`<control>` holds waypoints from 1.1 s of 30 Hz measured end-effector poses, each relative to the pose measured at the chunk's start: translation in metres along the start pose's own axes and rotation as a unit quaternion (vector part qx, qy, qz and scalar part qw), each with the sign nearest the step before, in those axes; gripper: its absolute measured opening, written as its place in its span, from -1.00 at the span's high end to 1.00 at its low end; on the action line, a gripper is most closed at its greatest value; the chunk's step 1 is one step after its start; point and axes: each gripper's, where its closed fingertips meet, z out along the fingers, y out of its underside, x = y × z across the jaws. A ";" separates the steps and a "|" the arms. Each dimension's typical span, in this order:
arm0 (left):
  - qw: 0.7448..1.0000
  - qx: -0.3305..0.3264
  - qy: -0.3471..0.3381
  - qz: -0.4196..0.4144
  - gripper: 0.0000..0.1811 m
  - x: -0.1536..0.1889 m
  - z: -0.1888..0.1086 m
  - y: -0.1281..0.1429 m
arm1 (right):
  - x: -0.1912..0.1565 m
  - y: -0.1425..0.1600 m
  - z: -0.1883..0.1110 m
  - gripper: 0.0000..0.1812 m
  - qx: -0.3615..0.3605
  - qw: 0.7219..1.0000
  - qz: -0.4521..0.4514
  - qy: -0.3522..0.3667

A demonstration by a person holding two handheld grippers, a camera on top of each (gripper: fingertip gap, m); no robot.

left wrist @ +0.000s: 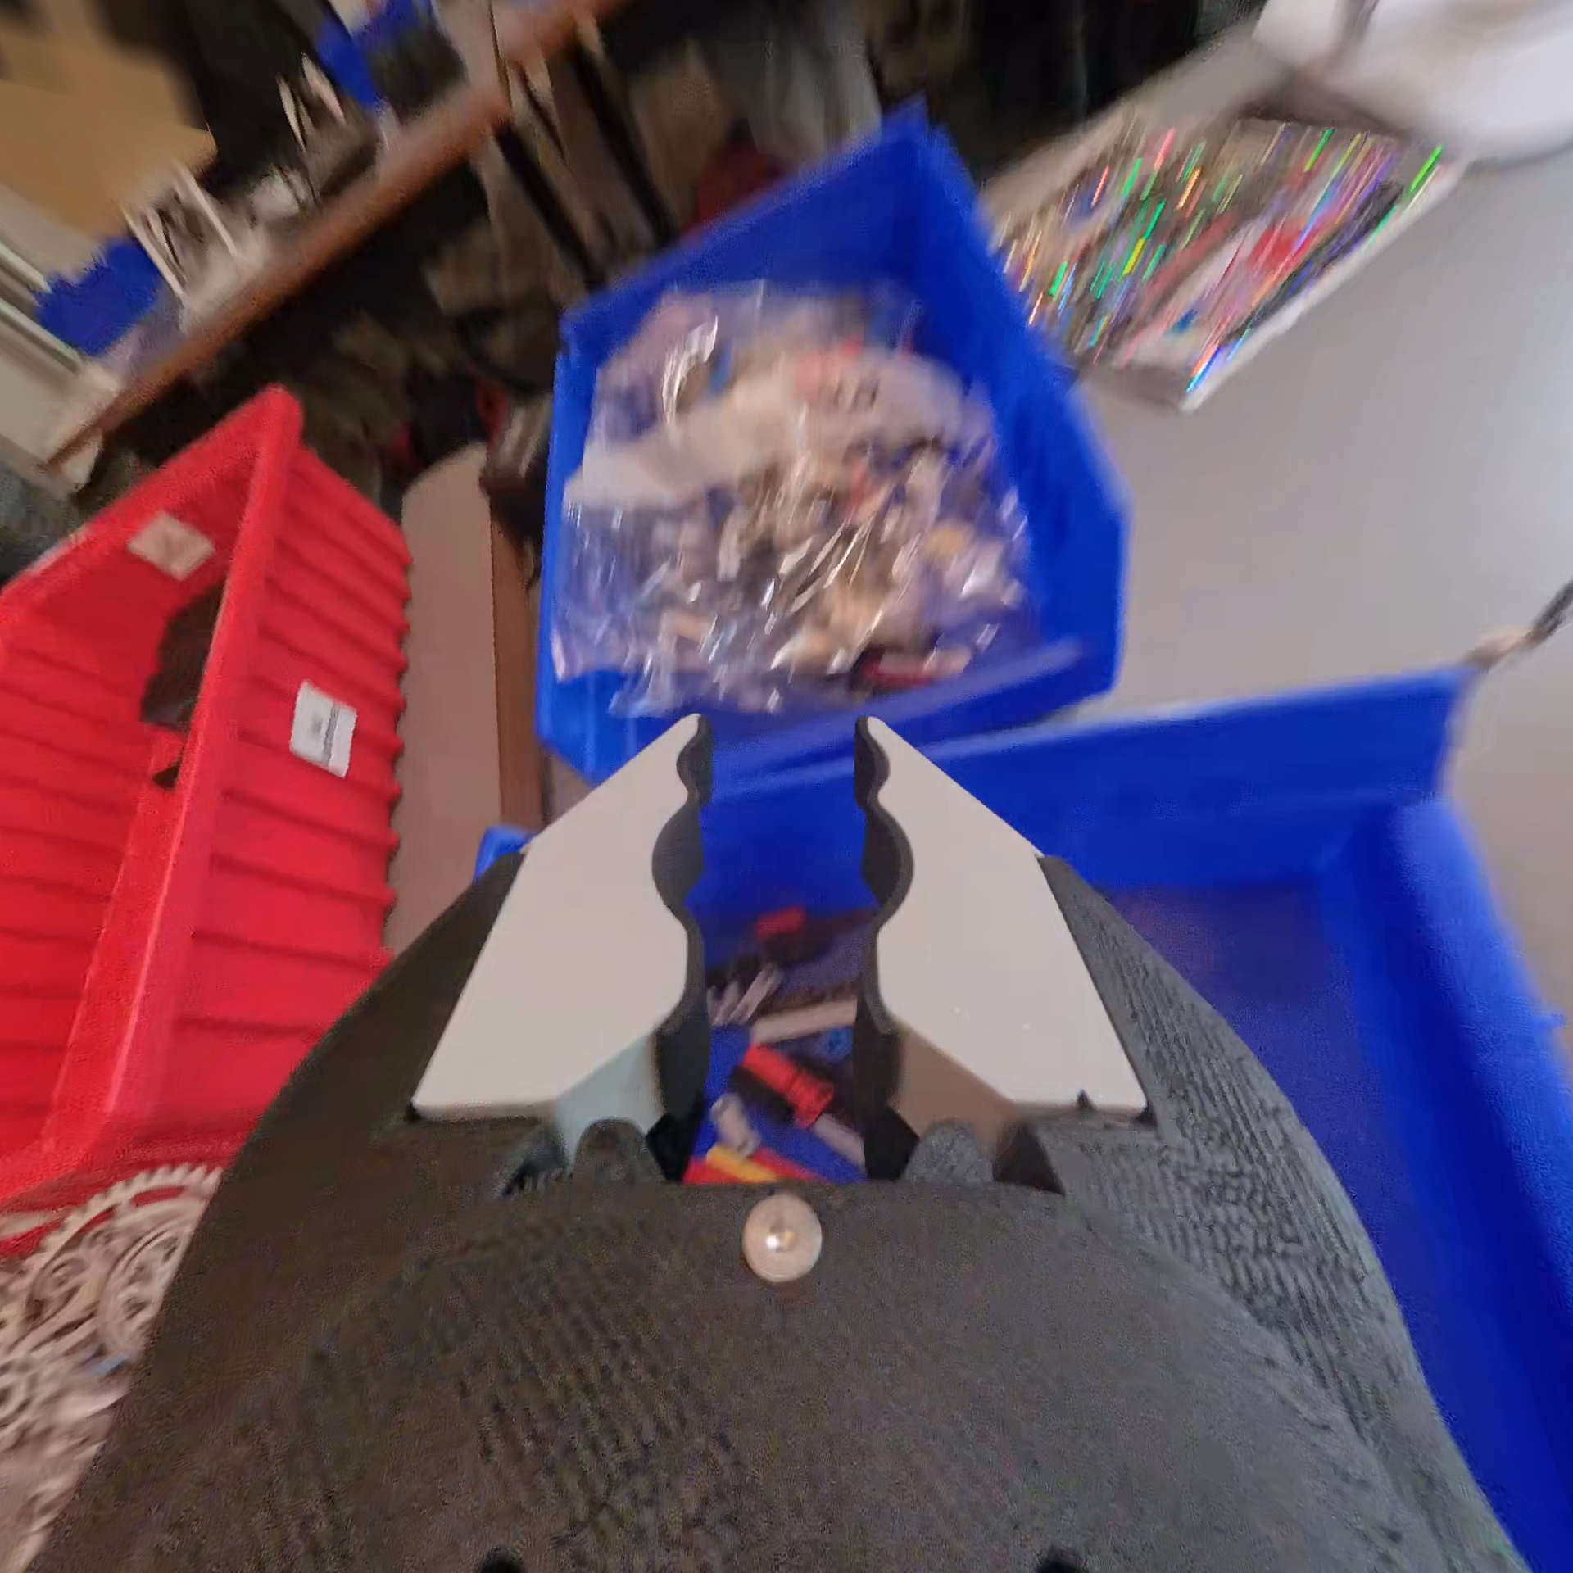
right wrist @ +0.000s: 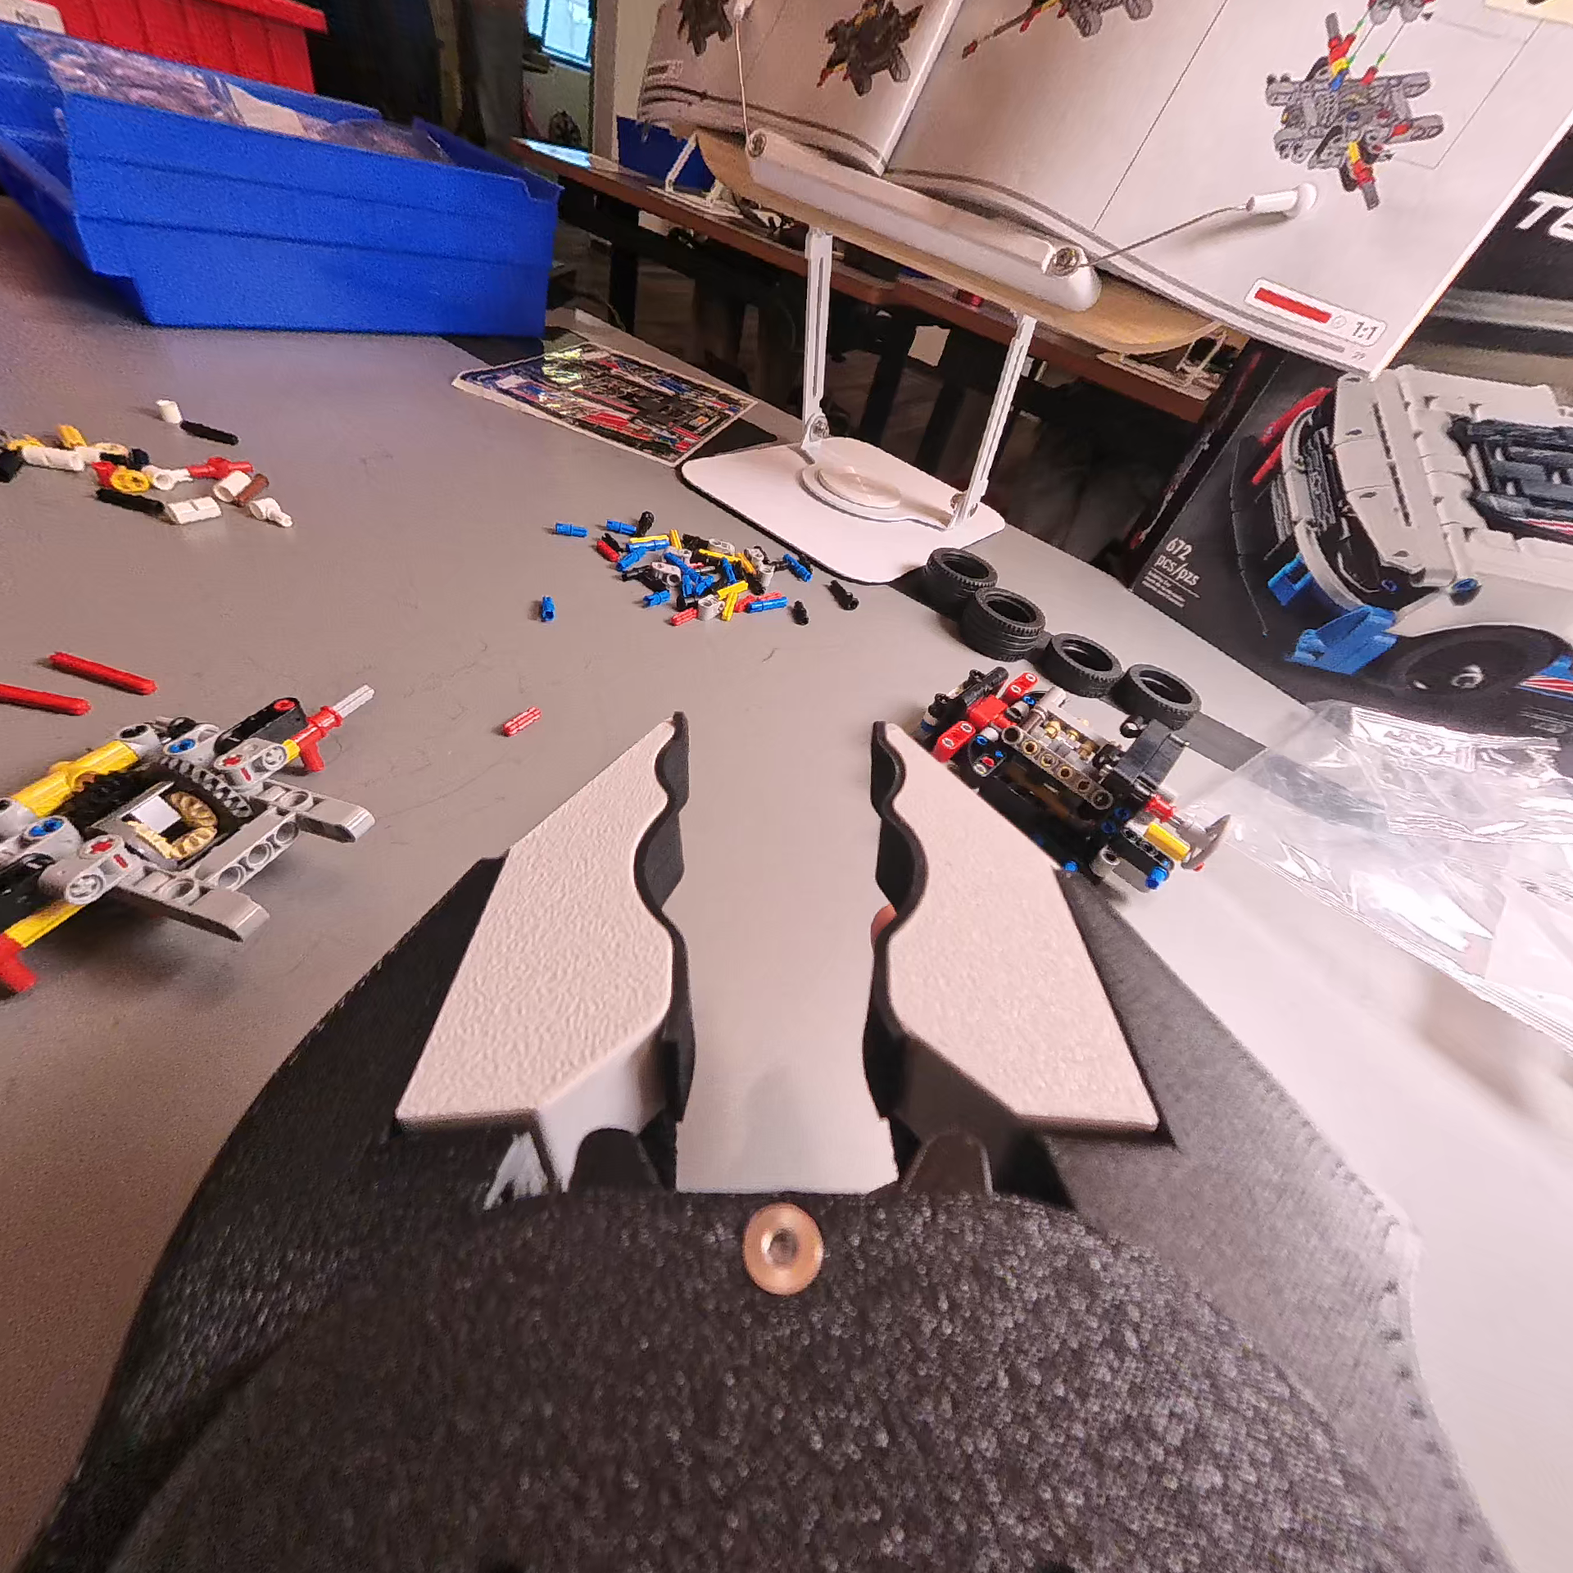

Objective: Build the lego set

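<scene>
1. Two tongs in view, both released and grasping nothing: the left tongs (left wrist: 781, 732) and the right tongs (right wrist: 779, 732) each show a clear gap between their fingers.
2. Left tongs hang over a blue bin (left wrist: 1328, 902); loose bricks (left wrist: 783, 1064) lie in it, seen through the gap. Left wrist view is blurred.
3. Ahead of the left tongs stands a second blue bin (left wrist: 1055, 477) holding clear bags of parts (left wrist: 792, 528). A red bin (left wrist: 213, 766) sits to their left; a sticker sheet (left wrist: 1209, 255) lies ahead to the right.
4. Right tongs hover over bare grey desk (right wrist: 426, 528).
5. Left of the right tongs lies a grey-and-yellow gear assembly (right wrist: 153, 817); just right of them, a black-and-red assembly (right wrist: 1064, 775), with four black tyres (right wrist: 1055, 630) in a row beyond it.
6. Ahead of the right tongs: a scatter of small pins (right wrist: 698, 570); one red pin (right wrist: 521, 722) lies nearer, apart.
7. Farther ahead: an instruction book (right wrist: 1149, 128) on a white stand (right wrist: 851, 502); the set's box (right wrist: 1404, 528) to the right.
</scene>
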 end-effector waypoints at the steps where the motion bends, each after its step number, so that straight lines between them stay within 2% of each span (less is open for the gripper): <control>1: 0.999 0.032 0.006 -0.012 0.64 0.011 -0.006 -0.016 | 0.001 -0.001 0.000 0.54 0.002 1.000 0.000 0.001; 5: 0.988 0.142 0.036 -0.054 0.59 0.059 -0.033 -0.071 | 0.001 -0.005 -0.002 0.54 0.010 1.000 0.000 0.001; 8: 0.971 0.215 0.063 -0.081 0.59 0.099 -0.053 -0.104 | 0.002 -0.009 -0.004 0.54 0.018 1.000 0.001 0.001; 13: 0.943 0.294 0.095 -0.124 0.63 0.168 -0.062 -0.128 | 0.005 -0.015 -0.008 0.53 0.031 1.000 0.003 0.003; 17: 0.932 0.313 0.111 -0.144 0.75 0.218 -0.054 -0.130 | 0.010 -0.018 -0.012 0.54 0.041 0.999 0.011 0.008; 22: 0.932 0.284 0.129 -0.187 0.77 0.268 -0.038 -0.112 | 0.013 -0.026 -0.016 0.54 0.055 0.998 0.022 0.009; 27: 0.921 0.276 0.114 -0.248 0.83 0.285 -0.022 -0.095 | 0.012 -0.027 -0.014 0.54 0.057 0.998 0.012 0.009; 33: 0.937 0.269 0.111 -0.194 0.84 0.296 -0.006 -0.089 | 0.006 -0.027 -0.013 0.54 0.058 0.998 0.020 -0.004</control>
